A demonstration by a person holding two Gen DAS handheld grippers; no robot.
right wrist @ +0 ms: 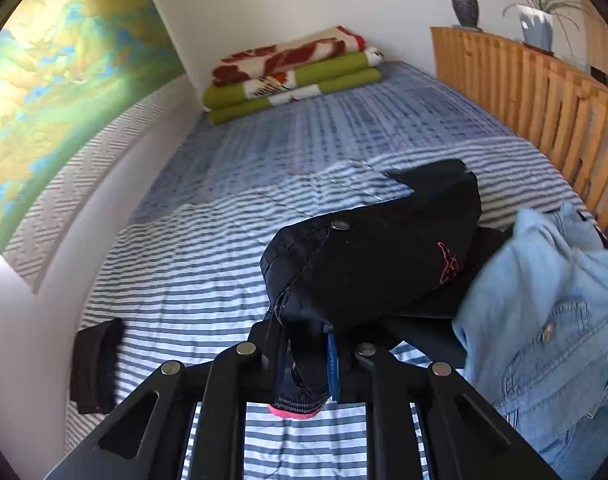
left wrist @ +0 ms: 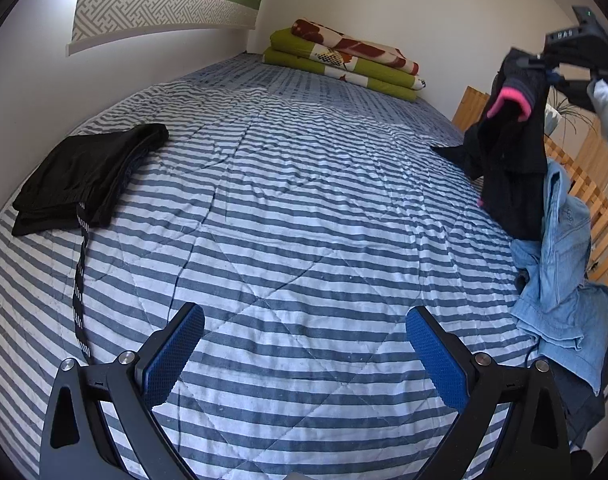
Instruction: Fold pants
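My right gripper: clamped on black pants with pink trim, lifted | my left gripper: jaws apart, empty, over striped quilt

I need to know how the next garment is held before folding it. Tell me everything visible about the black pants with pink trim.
The black pants are dark woven fabric with a metal snap, visible stitching, a small red embroidered mark and a pink knit band. The right gripper is shut on the bunched band end, holding them up off the striped bedspread. They hang crumpled and unfolded, the lower part touching the bed beside the light blue denim garment.
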